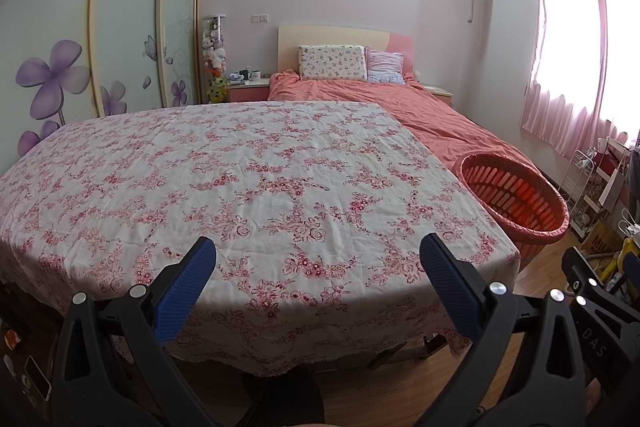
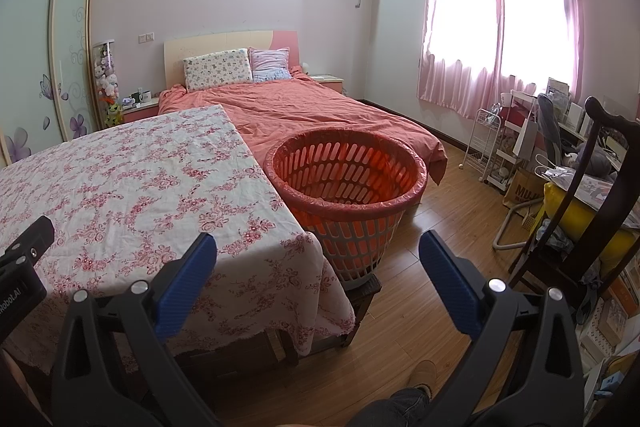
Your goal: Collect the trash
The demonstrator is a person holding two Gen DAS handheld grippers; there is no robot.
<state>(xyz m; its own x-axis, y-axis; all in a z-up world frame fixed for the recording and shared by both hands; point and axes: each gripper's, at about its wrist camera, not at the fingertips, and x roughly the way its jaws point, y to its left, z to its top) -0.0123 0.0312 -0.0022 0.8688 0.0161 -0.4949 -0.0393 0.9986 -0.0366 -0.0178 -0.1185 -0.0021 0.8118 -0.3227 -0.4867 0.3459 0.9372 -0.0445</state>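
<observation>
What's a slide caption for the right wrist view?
Open right hand-held gripper faces a red-lined laundry basket beside a floral-clothed table, no trash visible on the cloth.

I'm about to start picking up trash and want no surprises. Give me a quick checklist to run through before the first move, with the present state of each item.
1. Left hand-held gripper open and holding nothing: ok.
2. Right hand-held gripper open and holding nothing: ok.
3. Basket upright with its red liner over the rim, mouth unblocked: ok.
4. Basket within easy reach, beside the table's right edge: ok.
5. Trash located: not ok; none shows on the floral tablecloth in either view.
6. Basket sits steadily on its support: cannot tell; its base is partly hidden.
</observation>
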